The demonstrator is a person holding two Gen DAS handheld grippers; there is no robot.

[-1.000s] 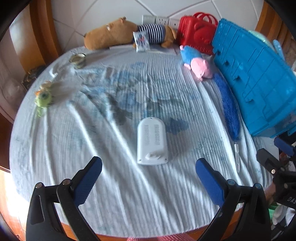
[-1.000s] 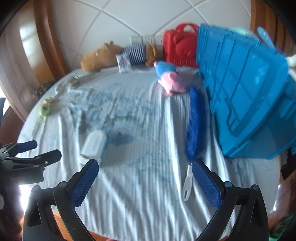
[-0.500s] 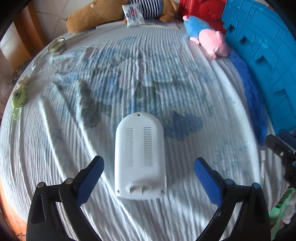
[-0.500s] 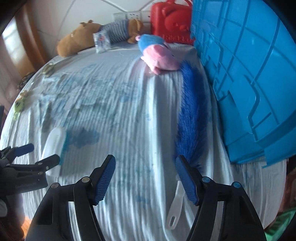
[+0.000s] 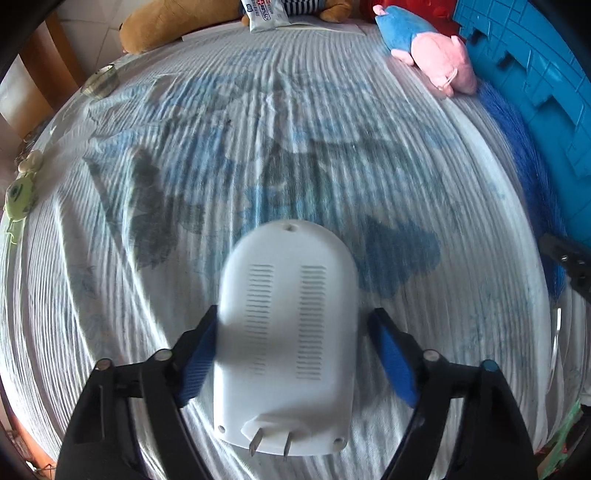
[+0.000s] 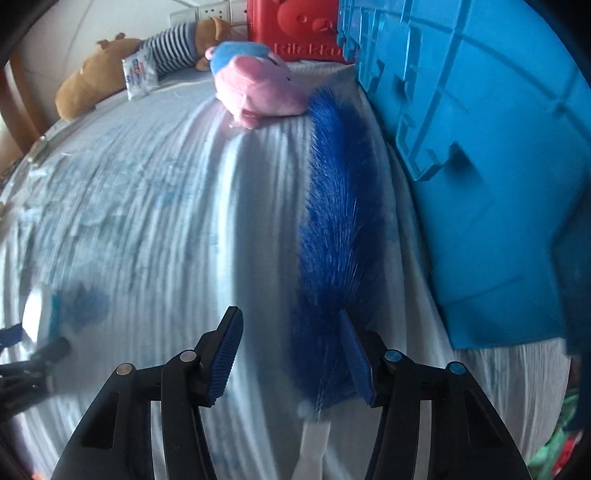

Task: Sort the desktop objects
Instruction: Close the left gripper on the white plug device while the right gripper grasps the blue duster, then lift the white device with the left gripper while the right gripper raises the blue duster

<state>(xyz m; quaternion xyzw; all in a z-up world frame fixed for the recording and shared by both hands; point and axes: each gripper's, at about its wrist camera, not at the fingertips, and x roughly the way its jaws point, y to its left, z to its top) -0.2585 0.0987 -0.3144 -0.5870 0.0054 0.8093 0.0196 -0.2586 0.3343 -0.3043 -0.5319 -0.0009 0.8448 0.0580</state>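
Note:
A white plug-in device point(image 5: 288, 332) with vent slots and two prongs lies flat on the cloth. My left gripper point(image 5: 293, 362) straddles it with jaws closing; the left pad point(image 5: 195, 362) is at its side, and a small gap shows at the right pad. A blue feather duster point(image 6: 336, 221) with a white handle point(image 6: 314, 443) lies along the blue crate point(image 6: 480, 166). My right gripper point(image 6: 291, 358) is low over the base of its bristles, jaws closing, and the right pad point(image 6: 356, 362) brushes the bristles.
The round table wears a white and blue cloth point(image 5: 258, 147). A pink and blue plush point(image 6: 255, 85), a brown striped plush point(image 6: 110, 74), a wipes packet point(image 6: 138, 74) and a red case point(image 6: 295, 26) sit at the back. A green toy point(image 5: 18, 199) and a small jar point(image 5: 101, 81) are at the left edge.
Both grippers came down close to the cloth and narrowed their jaws. The left one now flanks the white device, and the right one is at the duster's bristle base.

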